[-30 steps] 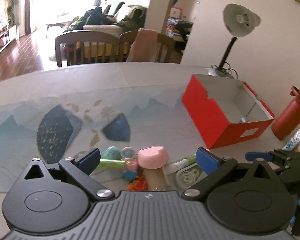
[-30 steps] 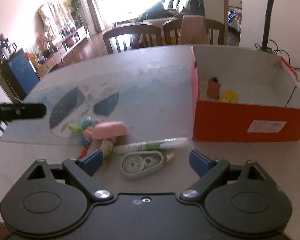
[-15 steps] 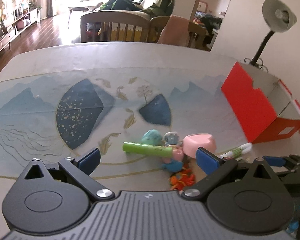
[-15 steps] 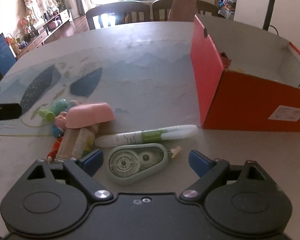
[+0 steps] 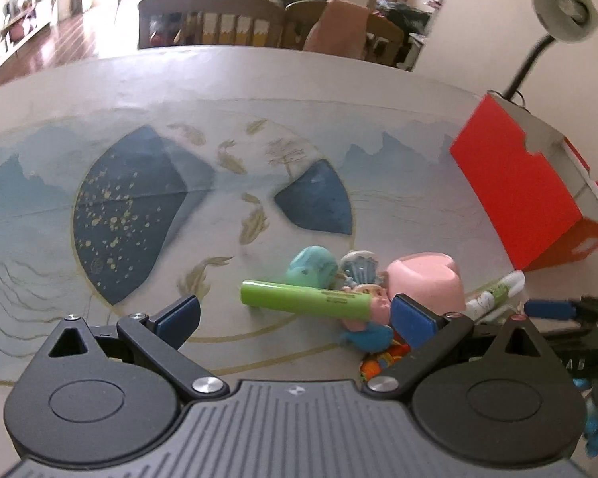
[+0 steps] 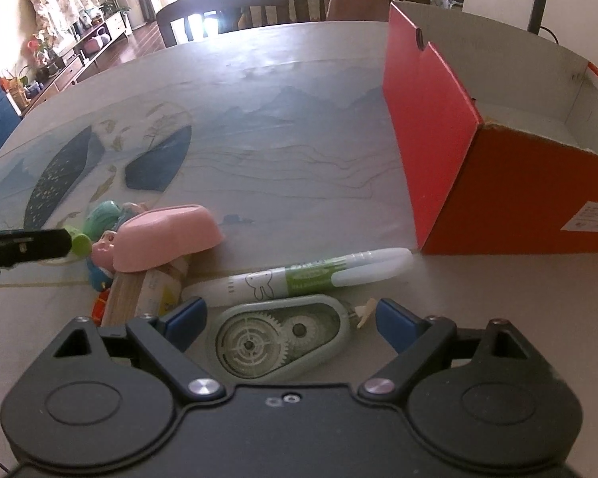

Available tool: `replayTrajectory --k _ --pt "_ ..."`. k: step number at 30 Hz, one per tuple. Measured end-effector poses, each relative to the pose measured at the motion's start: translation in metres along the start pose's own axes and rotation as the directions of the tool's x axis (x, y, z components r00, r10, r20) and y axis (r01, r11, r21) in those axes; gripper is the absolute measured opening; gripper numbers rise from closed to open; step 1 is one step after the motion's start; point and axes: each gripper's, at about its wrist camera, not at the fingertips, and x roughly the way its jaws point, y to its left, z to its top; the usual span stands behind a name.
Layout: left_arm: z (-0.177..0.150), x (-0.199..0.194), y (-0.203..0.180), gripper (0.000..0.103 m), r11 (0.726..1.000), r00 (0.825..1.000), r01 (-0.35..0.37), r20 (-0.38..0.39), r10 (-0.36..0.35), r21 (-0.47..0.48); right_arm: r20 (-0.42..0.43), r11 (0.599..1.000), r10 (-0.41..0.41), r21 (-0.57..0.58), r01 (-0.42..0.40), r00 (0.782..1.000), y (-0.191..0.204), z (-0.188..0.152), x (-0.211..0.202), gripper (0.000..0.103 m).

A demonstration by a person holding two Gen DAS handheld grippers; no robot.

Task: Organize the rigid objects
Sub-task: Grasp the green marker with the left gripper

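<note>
A pile of small things lies on the table mat. In the left wrist view: a green tube (image 5: 305,296), a teal toy (image 5: 313,267), a pink cap (image 5: 424,279) and a white-green pen (image 5: 494,294). My left gripper (image 5: 295,316) is open, its jaws either side of the green tube. In the right wrist view my right gripper (image 6: 289,320) is open around a grey-green correction tape dispenser (image 6: 279,338), with the pen (image 6: 299,279) just beyond and the pink cap (image 6: 165,235) to the left. The open red box (image 6: 438,135) stands to the right.
The red box (image 5: 514,195) is also at the right in the left wrist view, with a desk lamp (image 5: 564,24) behind it. Chairs (image 5: 211,24) stand at the table's far edge. The other gripper's finger (image 6: 24,245) shows at the left of the right wrist view.
Both grippers have come lower and closer to the pile. The left one shifted left, so the green tube now lies between its jaws. The right one now straddles the tape dispenser.
</note>
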Motion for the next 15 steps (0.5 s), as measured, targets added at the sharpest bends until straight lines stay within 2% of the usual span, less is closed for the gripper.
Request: replayTrajectory --k 2,4,8,15 --pt "0.003 0.003 0.006 0.102 0.999 1.0 -0.003 -0.014 0.003 -0.042 -0.006 1.0 -0.001 0.008 0.001 1.0 0.0 0.0 0.002 0.091" --pt "0.007 0.009 0.009 0.102 0.996 0.999 -0.043 -0.034 0.04 -0.084 -0.011 1.0 -0.006 0.01 0.006 1.0 0.0 0.0 0.004 0.091" --pt "0.012 0.017 0.012 0.102 0.986 0.996 -0.072 -0.054 0.064 -0.148 -0.018 1.0 -0.015 0.007 0.015 1.0 0.002 0.001 0.01 0.092" --pt "0.005 0.024 0.01 0.102 0.985 0.989 -0.13 -0.084 0.121 -0.109 -0.022 1.0 -0.011 -0.002 0.011 1.0 0.001 -0.001 0.011 0.092"
